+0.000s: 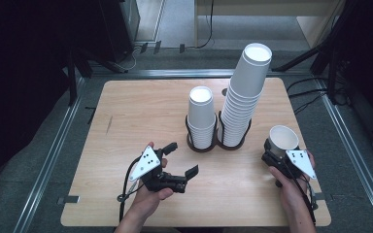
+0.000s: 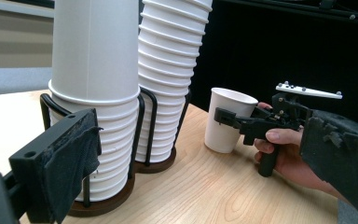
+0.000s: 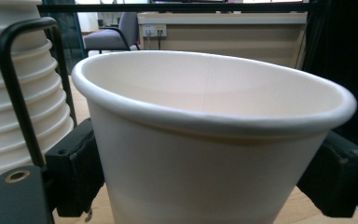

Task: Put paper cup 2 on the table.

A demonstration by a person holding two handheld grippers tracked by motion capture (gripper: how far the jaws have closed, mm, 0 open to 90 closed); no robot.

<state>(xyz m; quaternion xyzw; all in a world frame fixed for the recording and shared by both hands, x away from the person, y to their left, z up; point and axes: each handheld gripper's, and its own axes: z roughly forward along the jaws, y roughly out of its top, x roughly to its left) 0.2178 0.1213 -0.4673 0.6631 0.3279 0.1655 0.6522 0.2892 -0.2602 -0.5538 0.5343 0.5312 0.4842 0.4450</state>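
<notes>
A single white paper cup (image 1: 282, 137) stands upright, mouth up, on the wooden table (image 1: 126, 116) near its right edge. My right gripper (image 1: 279, 150) has a jaw on each side of the cup's lower wall; in the right gripper view the pads (image 3: 77, 168) sit close to the cup (image 3: 205, 140) without squeezing it, so I read it as open. My left gripper (image 1: 181, 158) hovers low over the table's front middle, jaws wide apart and empty. Its cloth-covered pad (image 2: 70, 158) shows in the left gripper view, with the cup (image 2: 226, 121) and the right gripper (image 2: 230, 120) farther off.
A black wire holder (image 1: 217, 133) on two brown bases stands mid-table, just left of the cup. It holds a short stack of inverted cups (image 1: 201, 119) and a tall leaning stack (image 1: 245, 92). A hole (image 1: 224, 91) marks the tabletop behind them. Metal rails frame the table.
</notes>
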